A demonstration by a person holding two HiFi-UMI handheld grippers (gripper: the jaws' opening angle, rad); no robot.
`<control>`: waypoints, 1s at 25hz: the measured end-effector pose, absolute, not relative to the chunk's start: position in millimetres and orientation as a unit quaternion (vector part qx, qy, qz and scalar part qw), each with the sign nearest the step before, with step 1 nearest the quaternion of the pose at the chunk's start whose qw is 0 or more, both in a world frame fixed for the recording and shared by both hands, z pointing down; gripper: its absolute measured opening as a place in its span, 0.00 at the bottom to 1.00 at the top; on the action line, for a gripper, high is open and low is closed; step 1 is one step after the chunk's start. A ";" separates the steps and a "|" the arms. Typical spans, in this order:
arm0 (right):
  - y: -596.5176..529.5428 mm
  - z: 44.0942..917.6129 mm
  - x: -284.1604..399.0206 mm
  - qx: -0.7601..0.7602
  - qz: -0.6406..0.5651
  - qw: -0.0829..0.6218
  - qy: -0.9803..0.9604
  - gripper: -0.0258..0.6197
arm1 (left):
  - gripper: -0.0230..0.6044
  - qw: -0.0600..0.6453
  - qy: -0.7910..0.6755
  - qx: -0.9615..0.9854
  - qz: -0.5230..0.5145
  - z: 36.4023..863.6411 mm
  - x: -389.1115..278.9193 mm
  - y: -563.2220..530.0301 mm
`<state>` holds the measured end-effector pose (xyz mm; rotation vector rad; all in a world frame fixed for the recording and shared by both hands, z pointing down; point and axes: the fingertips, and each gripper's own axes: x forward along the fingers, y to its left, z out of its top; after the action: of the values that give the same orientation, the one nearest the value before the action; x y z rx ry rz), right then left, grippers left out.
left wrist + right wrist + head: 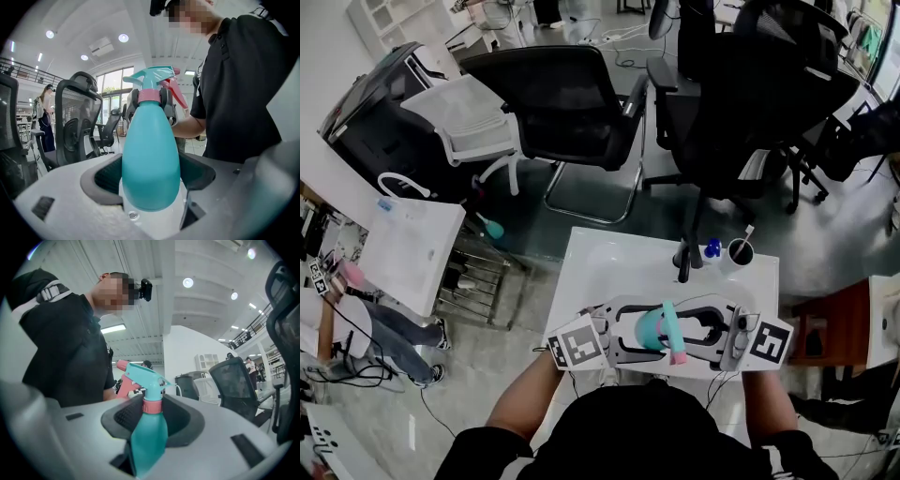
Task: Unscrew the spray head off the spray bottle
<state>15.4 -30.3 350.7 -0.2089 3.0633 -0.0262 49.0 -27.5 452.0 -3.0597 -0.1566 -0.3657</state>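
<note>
1. Your left tool (151,174) is nearest. It is clenched round the teal body of the spray bottle (151,154), with a pad pressed on each flank.
2. The bottle stands roughly upright above the near edge of the table (609,262), between your two tools, which face each other across it. Whether its base rests on the table cannot be told.
3. Your right tool (152,413) grips higher up, both pads closed on the pink collar (152,405) just under the spray head (143,376).
4. The coming move depends on the bottle's long axis. It runs upward across both tools, not along either, so the twist most likely has to go round that upright line through the collar.
5. Your right hand is nearer the thread, so it looks like the one to turn while your left keeps the body steady.
6. The pink trigger (678,356) points towards you, off the table's near edge, so watch that it does not catch as the head turns.
</note>
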 end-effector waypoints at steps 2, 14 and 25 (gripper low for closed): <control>-30.6 351.4 16.6 -0.068 -0.012 0.036 0.997 0.25 | 0.65 0.031 -0.049 -0.990 -0.125 452.9 48.6 -28.1; -59.9 366.3 16.8 -0.164 -0.005 0.026 0.986 0.29 | 0.65 0.001 0.038 -0.988 -0.149 467.6 46.0 -59.9; -90.0 374.5 17.1 -0.353 -0.017 0.038 0.935 0.40 | 0.65 -0.005 0.182 -0.970 -0.158 476.7 36.4 -100.7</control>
<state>17.1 -90.0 374.5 -1.0831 2.8667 -0.0536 36.4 -100.7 476.7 -3.0595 0.5740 -0.4981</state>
